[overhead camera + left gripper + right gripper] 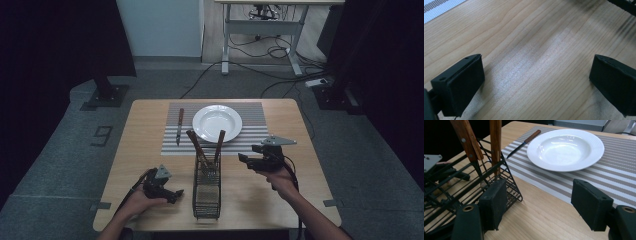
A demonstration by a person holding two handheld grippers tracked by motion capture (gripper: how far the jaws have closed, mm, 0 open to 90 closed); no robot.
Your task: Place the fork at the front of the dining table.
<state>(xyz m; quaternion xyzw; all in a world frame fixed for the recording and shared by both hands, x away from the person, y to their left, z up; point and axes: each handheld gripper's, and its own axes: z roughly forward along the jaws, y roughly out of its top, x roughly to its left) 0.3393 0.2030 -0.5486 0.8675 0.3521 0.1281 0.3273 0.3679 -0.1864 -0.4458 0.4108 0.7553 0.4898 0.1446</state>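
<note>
Two wooden-handled utensils (219, 145) stand in the black wire caddy (206, 192) at mid-table, just left of the right gripper (248, 161), whose jaws stand apart around nothing. Left gripper (176, 194) rests beside the caddy's other side, jaws wide over bare wood.

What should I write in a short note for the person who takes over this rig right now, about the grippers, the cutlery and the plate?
Left gripper: open, holds nothing, rests low over the bare table left of the wire basket.
Right gripper: open, nothing between its jaws, right of the basket, jaws toward it.
Things: two wooden-handled utensils stand in the basket's far end. The knife lies on the striped placemat, left of the white plate, which is empty.
Done: knife and plate appear to be laid.
Left, probably: take the two utensils from the basket and lay them by the plate.
</note>
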